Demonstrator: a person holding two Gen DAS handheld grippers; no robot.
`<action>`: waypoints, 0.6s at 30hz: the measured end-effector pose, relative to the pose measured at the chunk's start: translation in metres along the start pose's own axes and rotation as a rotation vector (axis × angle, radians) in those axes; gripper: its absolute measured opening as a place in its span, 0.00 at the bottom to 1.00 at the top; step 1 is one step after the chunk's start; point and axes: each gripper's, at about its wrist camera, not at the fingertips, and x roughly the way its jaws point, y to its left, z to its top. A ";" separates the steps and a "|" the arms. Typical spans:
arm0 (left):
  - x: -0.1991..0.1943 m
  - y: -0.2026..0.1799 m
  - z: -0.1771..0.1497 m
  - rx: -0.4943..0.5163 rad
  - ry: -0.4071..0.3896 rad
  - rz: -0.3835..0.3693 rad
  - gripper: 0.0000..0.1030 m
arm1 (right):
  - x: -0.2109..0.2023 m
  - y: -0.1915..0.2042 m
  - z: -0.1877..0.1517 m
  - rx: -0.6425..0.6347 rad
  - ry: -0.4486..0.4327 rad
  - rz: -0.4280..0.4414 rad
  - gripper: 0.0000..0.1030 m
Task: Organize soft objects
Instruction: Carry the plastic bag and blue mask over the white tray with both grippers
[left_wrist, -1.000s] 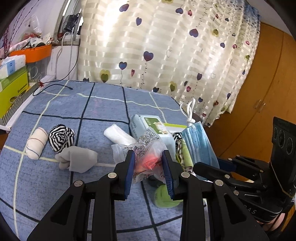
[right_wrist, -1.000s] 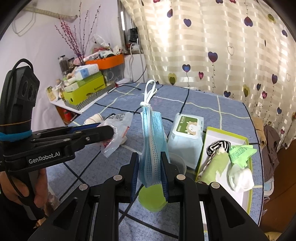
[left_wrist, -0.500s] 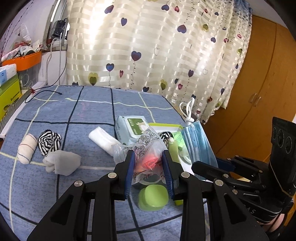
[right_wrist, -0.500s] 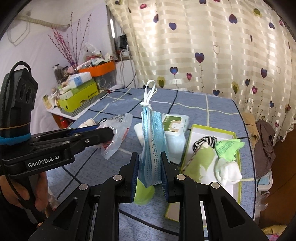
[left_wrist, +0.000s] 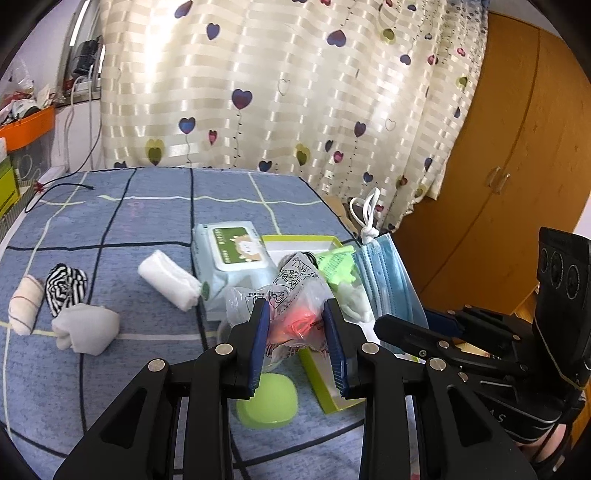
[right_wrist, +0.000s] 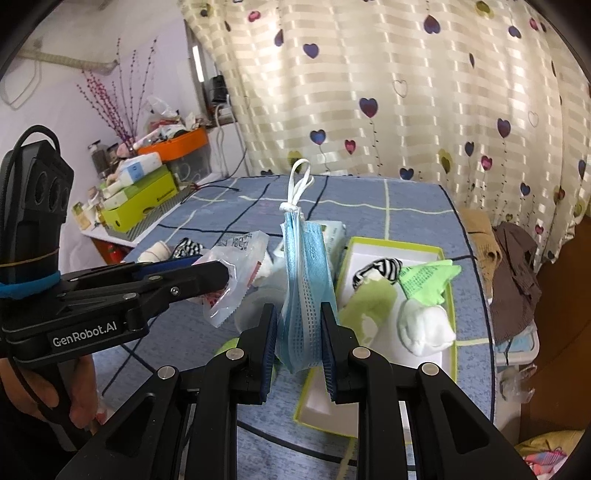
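Observation:
My left gripper (left_wrist: 297, 334) is shut on a clear plastic packet (left_wrist: 291, 295) with something red inside, held above the near end of the green-rimmed tray (left_wrist: 325, 395). My right gripper (right_wrist: 299, 326) is shut on a stack of blue face masks (right_wrist: 304, 280) with white ear loops standing up, just left of the tray (right_wrist: 448, 295). Inside the tray lie a striped sock (right_wrist: 376, 267), a green cloth (right_wrist: 424, 278), a white sock ball (right_wrist: 424, 328) and a pale green piece (right_wrist: 365, 306). In the right wrist view the left gripper (right_wrist: 218, 275) with its packet (right_wrist: 236, 273) shows at left.
On the blue checked table lie a wet-wipes pack (left_wrist: 231, 258), a white roll (left_wrist: 168, 278), a grey sock (left_wrist: 85, 326), a striped sock (left_wrist: 64, 288), a bandage roll (left_wrist: 24, 308) and a green lid (left_wrist: 267, 400). Cluttered shelves (right_wrist: 147, 188) stand left; a curtain hangs behind.
Both grippers have carried their loads sideways across the table toward the tray, which now sits nearer under them. The grips are unchanged.

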 end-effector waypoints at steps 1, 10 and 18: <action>0.002 -0.002 0.000 0.001 0.004 -0.004 0.30 | 0.000 -0.003 -0.001 0.004 0.001 -0.003 0.21; 0.020 -0.020 0.001 0.020 0.027 -0.039 0.31 | -0.007 -0.030 -0.007 0.053 0.002 -0.044 0.21; 0.039 -0.032 -0.004 0.031 0.068 -0.069 0.30 | -0.006 -0.052 -0.017 0.092 0.021 -0.074 0.21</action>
